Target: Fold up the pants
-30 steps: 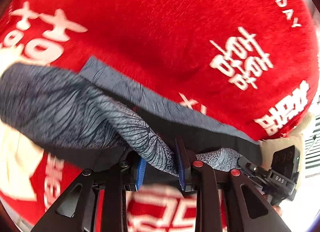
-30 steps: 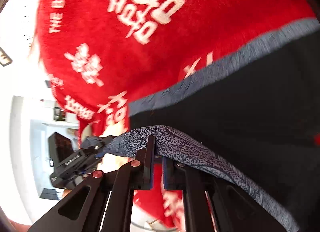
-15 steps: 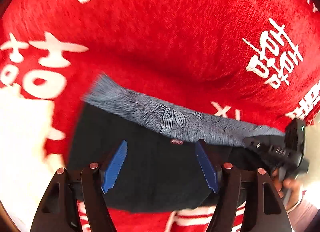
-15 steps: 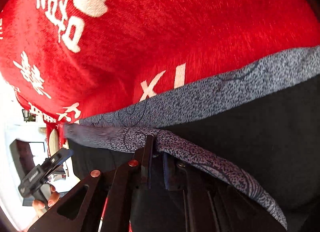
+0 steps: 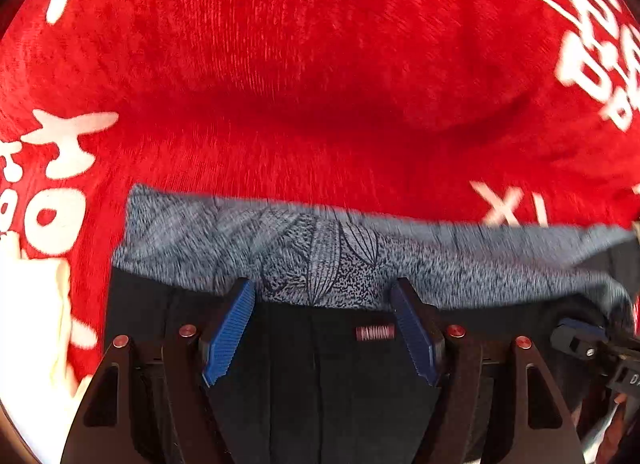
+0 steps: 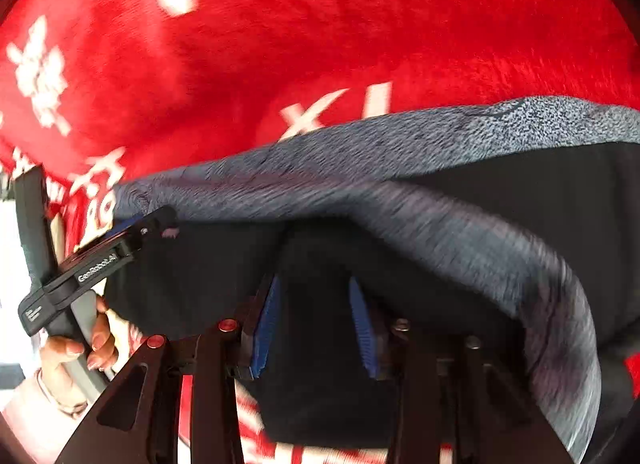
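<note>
The pants (image 5: 320, 376) are black with a grey patterned band (image 5: 328, 260) along the far edge. They lie folded on the red blanket (image 5: 320, 83). My left gripper (image 5: 320, 304) is open, its blue pads (image 5: 228, 332) spread just over the black cloth, holding nothing. In the right wrist view the pants (image 6: 500, 223) fill the lower half, with the grey band (image 6: 400, 143) across and a grey fold curling down at right. My right gripper (image 6: 316, 324) is open over the black cloth. The left gripper also shows in the right wrist view (image 6: 132, 240) at the pants' left edge.
The red blanket (image 6: 320, 31) with white lettering covers the whole surface. Its pale cream border (image 5: 36, 324) shows at the left. A hand (image 6: 76, 344) holds the other gripper's handle. The right gripper shows at the right edge in the left wrist view (image 5: 580, 338).
Both grippers let go of the grey-edged cloth: the left opened half a second ago, the right has just opened. The lifted layer now lies on the pants. Both cameras moved closer.
</note>
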Available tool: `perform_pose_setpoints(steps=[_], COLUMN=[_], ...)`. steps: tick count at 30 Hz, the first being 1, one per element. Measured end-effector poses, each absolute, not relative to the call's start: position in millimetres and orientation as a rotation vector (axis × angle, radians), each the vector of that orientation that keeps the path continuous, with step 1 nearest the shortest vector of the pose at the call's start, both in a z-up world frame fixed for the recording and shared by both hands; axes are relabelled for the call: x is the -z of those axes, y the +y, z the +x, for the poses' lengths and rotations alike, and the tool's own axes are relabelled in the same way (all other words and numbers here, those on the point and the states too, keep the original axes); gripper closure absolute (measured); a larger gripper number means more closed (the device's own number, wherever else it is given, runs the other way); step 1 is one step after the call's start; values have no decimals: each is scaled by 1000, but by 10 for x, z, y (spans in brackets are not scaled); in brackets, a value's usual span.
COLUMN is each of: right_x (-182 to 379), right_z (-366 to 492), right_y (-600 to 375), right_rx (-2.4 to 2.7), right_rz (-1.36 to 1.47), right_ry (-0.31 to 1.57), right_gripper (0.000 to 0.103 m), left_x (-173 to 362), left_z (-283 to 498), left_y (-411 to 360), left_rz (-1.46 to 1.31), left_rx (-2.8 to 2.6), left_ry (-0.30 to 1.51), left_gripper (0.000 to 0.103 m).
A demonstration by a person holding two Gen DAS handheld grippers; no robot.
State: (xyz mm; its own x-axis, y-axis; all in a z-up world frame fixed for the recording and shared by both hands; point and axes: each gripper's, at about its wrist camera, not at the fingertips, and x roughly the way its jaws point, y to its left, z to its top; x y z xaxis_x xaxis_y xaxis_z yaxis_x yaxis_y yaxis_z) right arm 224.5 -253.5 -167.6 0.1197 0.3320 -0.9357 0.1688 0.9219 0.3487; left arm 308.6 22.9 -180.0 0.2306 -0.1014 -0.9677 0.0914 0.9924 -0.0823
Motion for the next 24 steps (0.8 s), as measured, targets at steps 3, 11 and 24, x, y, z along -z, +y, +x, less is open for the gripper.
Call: perform_pose_setpoints(steps=[3, 11, 24], right_x=[1634, 999, 779], right_z=[2297, 1519, -862], right_y=[-2647, -3067, -4080], right_rx=[-108, -93, 55], right_rz=[477, 533, 593], right_ry=[1423, 1348, 1454], right_gripper=[66, 45, 45], left_x=[1797, 1307, 1226], left_z=[3211, 2646, 1084], left_y=[235, -49, -1843], left_rz=[9, 42, -25], left_rx=[88, 253, 592], left_ry=[1323, 1329, 1528], left_gripper=[31, 31, 31])
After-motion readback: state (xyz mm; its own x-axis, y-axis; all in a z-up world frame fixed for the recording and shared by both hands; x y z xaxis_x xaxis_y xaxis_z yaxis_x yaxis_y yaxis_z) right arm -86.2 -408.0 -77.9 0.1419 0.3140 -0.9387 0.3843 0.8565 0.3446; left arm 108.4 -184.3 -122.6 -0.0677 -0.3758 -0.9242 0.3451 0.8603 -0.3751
